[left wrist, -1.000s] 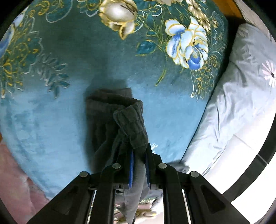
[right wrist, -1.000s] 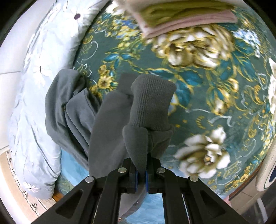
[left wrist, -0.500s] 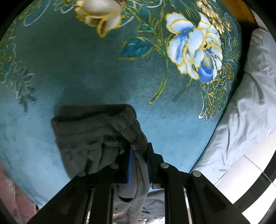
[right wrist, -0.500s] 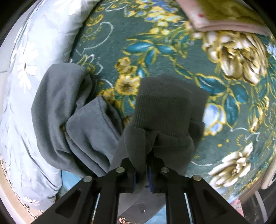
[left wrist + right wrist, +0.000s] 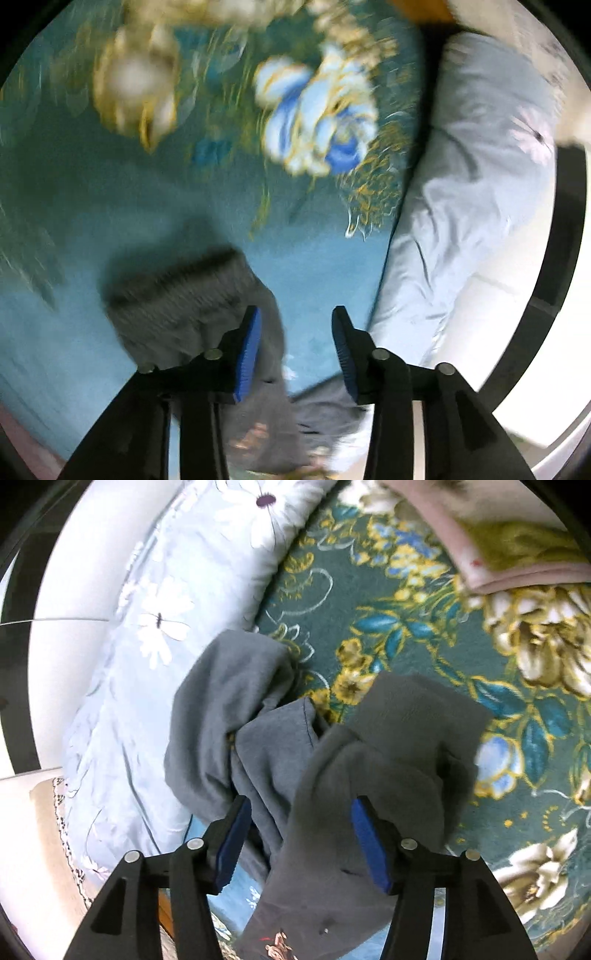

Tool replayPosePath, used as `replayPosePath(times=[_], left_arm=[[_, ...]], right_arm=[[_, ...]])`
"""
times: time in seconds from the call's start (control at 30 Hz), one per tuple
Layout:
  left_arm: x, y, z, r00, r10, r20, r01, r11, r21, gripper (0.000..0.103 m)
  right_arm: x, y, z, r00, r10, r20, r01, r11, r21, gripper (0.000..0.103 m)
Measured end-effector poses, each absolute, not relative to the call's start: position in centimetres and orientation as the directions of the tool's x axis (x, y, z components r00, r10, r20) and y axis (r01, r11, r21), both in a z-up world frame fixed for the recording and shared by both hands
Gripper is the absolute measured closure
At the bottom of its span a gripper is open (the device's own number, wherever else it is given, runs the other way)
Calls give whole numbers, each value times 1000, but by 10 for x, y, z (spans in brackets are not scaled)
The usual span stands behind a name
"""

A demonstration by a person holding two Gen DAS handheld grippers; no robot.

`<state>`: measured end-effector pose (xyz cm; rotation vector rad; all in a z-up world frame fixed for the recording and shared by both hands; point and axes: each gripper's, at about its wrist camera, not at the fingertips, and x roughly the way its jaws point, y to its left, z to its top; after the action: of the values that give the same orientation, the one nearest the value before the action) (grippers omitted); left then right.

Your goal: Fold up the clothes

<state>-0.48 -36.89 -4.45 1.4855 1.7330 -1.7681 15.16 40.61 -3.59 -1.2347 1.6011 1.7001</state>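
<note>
Both our grippers have just been opening: the left gripper [image 5: 295,350] and right gripper [image 5: 301,843] now stand spread, releasing the grey garment [image 5: 369,775] whose cuffs they pinched a second ago. It lies bunched on the floral blanket [image 5: 424,635] beside the pale pillow [image 5: 155,635]. Further off, cloth still between our pads could snag and drag the fold apart.

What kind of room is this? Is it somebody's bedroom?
Probably yes, a bedroom. The grey garment lies on a plush teal floral blanket that looks spread over a bed, with a pale blue flowered pillow or quilt along its edge and folded clothes stacked farther back.
</note>
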Motion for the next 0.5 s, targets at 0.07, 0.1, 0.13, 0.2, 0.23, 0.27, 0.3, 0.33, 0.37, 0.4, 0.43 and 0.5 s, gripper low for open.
replayPosePath(times=[0.07, 0.1, 0.13, 0.2, 0.23, 0.27, 0.3, 0.33, 0.37, 0.4, 0.43, 0.5], left_arm=[[7, -379, -39, -382, 405, -831, 743, -399, -536, 57], [11, -380, -42, -344, 392, -853, 732, -457, -505, 56], [14, -379, -48, -305, 384, -871, 718, -508, -476, 56], [21, -377, -62, -243, 381, -892, 690, -578, -435, 56], [24, -376, -70, -238, 404, -883, 688, -572, -446, 56], [27, -375, -79, -238, 429, -871, 689, -558, -463, 56], [28, -375, -86, -250, 445, -860, 689, -541, -481, 56], [29, -375, -92, -268, 456, -849, 689, -524, -500, 55], [29, -376, -97, -284, 461, -841, 689, -513, -513, 53], [28, -377, -101, -295, 462, -836, 687, -506, -522, 47], [25, -378, -106, -300, 465, -833, 682, -505, -528, 44], [17, -377, -116, -298, 478, -826, 671, -511, -537, 44]], right_arm=[[169, 399, -30, -462, -212, -861, -847, -184, 499, 41], [178, 396, -28, -456, -208, -865, -851, -180, 493, 41], [187, 391, -26, -447, -210, -870, -858, -175, 483, 41], [209, 381, -27, -418, -219, -882, -876, -160, 455, 41], [217, 376, -29, -404, -224, -887, -885, -152, 441, 41], [226, 371, -30, -390, -226, -893, -894, -140, 426, 41], [235, 366, -30, -378, -228, -897, -902, -127, 412, 41], [242, 362, -30, -369, -229, -901, -909, -113, 401, 41], [250, 358, -29, -361, -231, -904, -915, -101, 391, 41], [256, 354, -27, -356, -230, -906, -918, -93, 384, 41], [259, 350, -24, -349, -228, -909, -922, -89, 377, 41], [263, 345, -18, -337, -224, -914, -927, -92, 364, 41]])
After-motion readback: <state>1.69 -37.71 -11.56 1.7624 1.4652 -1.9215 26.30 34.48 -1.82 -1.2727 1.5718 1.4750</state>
